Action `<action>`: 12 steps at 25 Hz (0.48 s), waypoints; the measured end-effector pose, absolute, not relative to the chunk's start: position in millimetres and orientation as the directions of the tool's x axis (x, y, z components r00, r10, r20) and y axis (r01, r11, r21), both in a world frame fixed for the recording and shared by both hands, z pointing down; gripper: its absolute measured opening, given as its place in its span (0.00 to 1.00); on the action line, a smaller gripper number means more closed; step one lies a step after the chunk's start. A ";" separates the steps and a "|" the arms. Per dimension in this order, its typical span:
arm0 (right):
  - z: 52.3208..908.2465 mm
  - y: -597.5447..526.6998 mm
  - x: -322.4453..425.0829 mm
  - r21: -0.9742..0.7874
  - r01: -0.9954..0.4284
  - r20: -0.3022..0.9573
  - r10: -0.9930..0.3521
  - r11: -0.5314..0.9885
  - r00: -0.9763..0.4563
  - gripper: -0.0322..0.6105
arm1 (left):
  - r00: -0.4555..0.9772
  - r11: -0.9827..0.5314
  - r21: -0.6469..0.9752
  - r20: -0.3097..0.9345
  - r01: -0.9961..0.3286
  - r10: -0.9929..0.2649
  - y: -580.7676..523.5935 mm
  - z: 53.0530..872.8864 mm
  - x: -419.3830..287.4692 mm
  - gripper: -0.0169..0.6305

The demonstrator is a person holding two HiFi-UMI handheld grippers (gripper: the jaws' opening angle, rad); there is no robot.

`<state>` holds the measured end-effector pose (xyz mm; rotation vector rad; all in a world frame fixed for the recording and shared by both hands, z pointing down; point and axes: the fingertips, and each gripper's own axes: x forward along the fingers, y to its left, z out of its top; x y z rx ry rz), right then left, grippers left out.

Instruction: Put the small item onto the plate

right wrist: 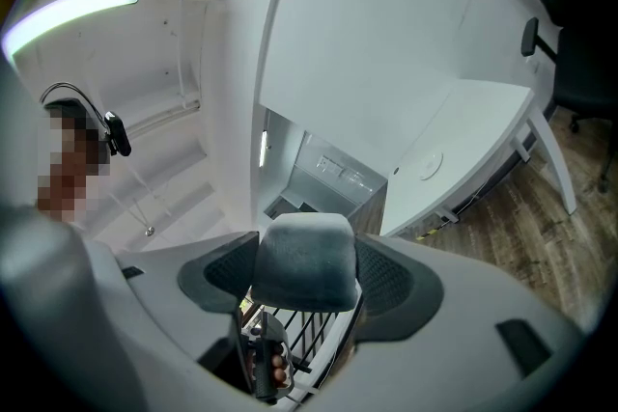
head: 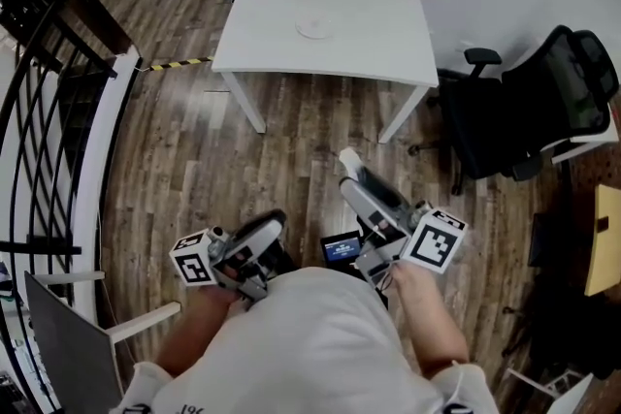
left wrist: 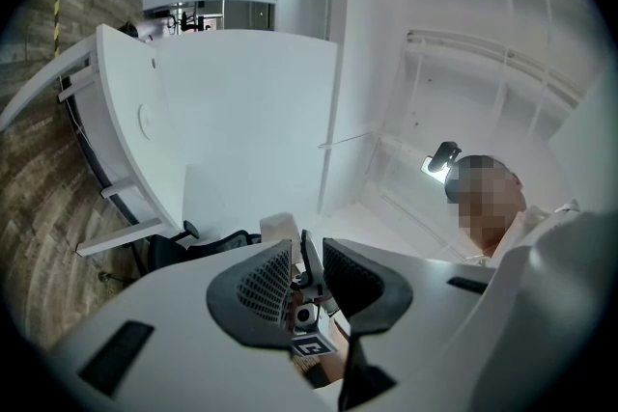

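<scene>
your left gripper (left wrist: 307,254) had its jaws only a narrow slit apart, with nothing caught between the ribbed pads (left wrist: 266,283); all that showed through the slit was your other gripper beyond it. you held it low and close against your body, at the left of the head view, with its marker cube (head: 193,258) turned outward, and it touched nothing. ahead of you, across a stretch of wooden floor (head: 291,160), stood the white table (head: 378,34). toward its middle lay the plate (head: 313,26), pale and bare as far as could be told at that size. to the right, your right gripper (head: 351,177) pointed toward the table with its jaws pinched on the small item (right wrist: 304,258), a pale grey, blocky piece with rounded corners that filled the gap between the pads and stood out past their tips. it was in the air, well apart from the plate and short of the table's near edge. by my judgement the pickup was done and the carry was in hand. what was left for you was to reach the table, bring the item over the plate, lower it until it rested there, and let the jaws part. further right an office chair (head: 543,102) stood beside the table, clear of your path as i judged it
</scene>
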<state>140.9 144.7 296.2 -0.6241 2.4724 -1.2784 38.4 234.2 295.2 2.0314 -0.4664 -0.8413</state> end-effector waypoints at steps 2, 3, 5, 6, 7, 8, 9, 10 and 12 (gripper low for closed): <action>295.1 143.7 140.1 -0.821 -0.242 -0.060 -0.499 0.518 -0.865 0.54 | 0.704 -0.562 0.827 -0.391 -0.015 -0.593 232.9 294.3 37.7 0.19; 295.8 143.5 140.1 -0.822 -0.240 -0.061 -0.499 0.517 -0.864 0.54 | 0.703 -0.563 0.827 -0.391 -0.015 -0.594 232.7 294.6 37.5 0.19; 296.7 143.0 140.1 -0.825 -0.236 -0.064 -0.499 0.514 -0.864 0.54 | 0.702 -0.560 0.828 -0.390 -0.016 -0.596 232.5 294.9 37.4 0.19; 296.6 142.9 140.1 -0.826 -0.234 -0.064 -0.498 0.512 -0.865 0.54 | 0.701 -0.559 0.829 -0.389 -0.017 -0.598 232.5 294.6 37.2 0.19; 296.3 142.8 139.9 -0.827 -0.234 -0.064 -0.498 0.511 -0.865 0.54 | 0.701 -0.558 0.830 -0.387 -0.019 -0.599 232.7 294.2 36.5 0.19; 296.0 143.0 139.4 -0.827 -0.233 -0.064 -0.498 0.511 -0.865 0.54 | 0.700 -0.557 0.830 -0.386 -0.020 -0.600 233.0 293.9 35.6 0.19; 295.5 143.2 138.8 -0.826 -0.235 -0.063 -0.498 0.512 -0.865 0.54 | 0.701 -0.557 0.830 -0.386 -0.021 -0.600 233.2 293.7 34.8 0.19; 295.0 143.3 138.0 -0.824 -0.237 -0.061 -0.496 0.515 -0.866 0.54 | 0.701 -0.559 0.829 -0.386 -0.021 -0.600 233.3 293.3 34.2 0.19; 294.0 143.1 136.0 -0.820 -0.234 -0.062 -0.488 0.523 -0.871 0.54 | 0.700 -0.562 0.827 -0.388 -0.023 -0.600 232.8 292.7 34.2 0.19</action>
